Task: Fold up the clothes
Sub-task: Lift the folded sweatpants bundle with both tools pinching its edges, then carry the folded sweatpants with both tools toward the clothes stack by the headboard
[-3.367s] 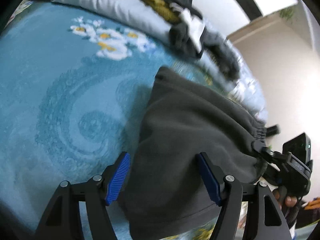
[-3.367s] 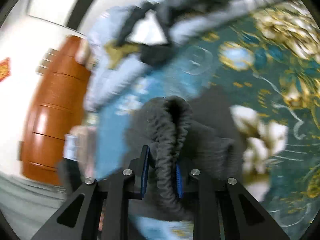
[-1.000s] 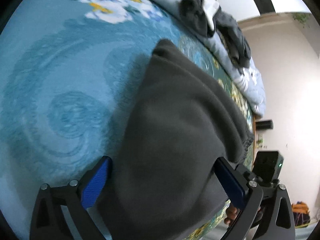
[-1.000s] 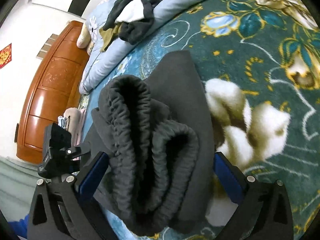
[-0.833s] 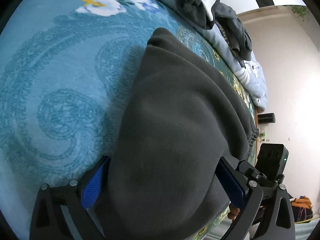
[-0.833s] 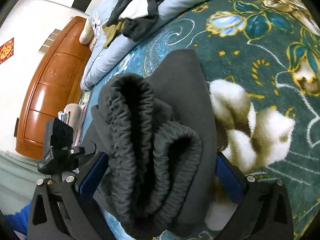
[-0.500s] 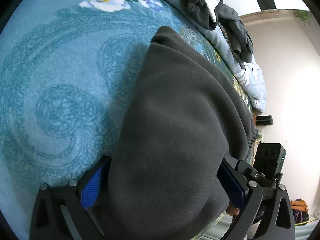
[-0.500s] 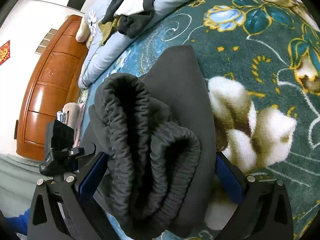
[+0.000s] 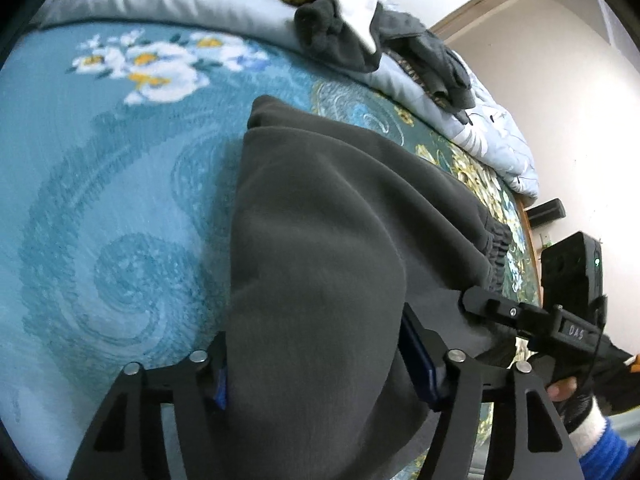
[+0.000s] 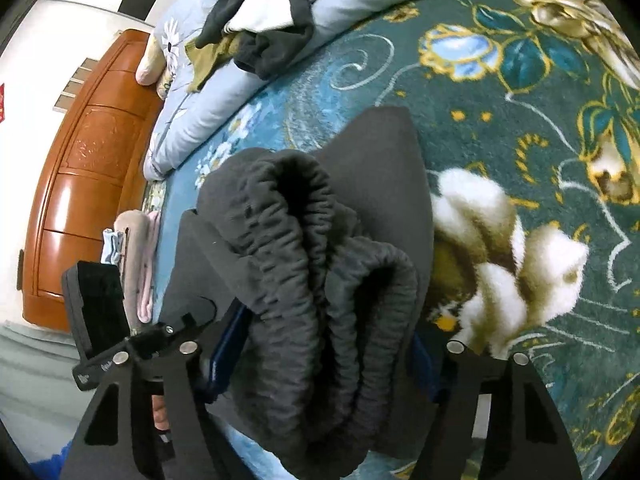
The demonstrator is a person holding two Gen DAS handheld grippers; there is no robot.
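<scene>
Folded dark grey sweatpants (image 9: 328,248) lie on a blue floral blanket (image 9: 100,200). My left gripper (image 9: 324,376) is closed on the folded bundle from one end, its blue pads pressing the cloth. My right gripper (image 10: 320,356) is closed on the other end, around the elastic waistband folds (image 10: 316,280). The right gripper also shows in the left wrist view (image 9: 532,320), and the left gripper shows in the right wrist view (image 10: 132,344).
A pile of unfolded clothes (image 9: 360,36) lies on a pale blue quilt (image 9: 180,4) at the far side of the bed. A wooden headboard (image 10: 80,168) stands at the left. Folded pink and blue garments (image 10: 136,252) lie near it.
Both grippers have narrowed from wide open onto the two ends of the folded sweatpants. The bundle looks slightly lifted and more bunched.
</scene>
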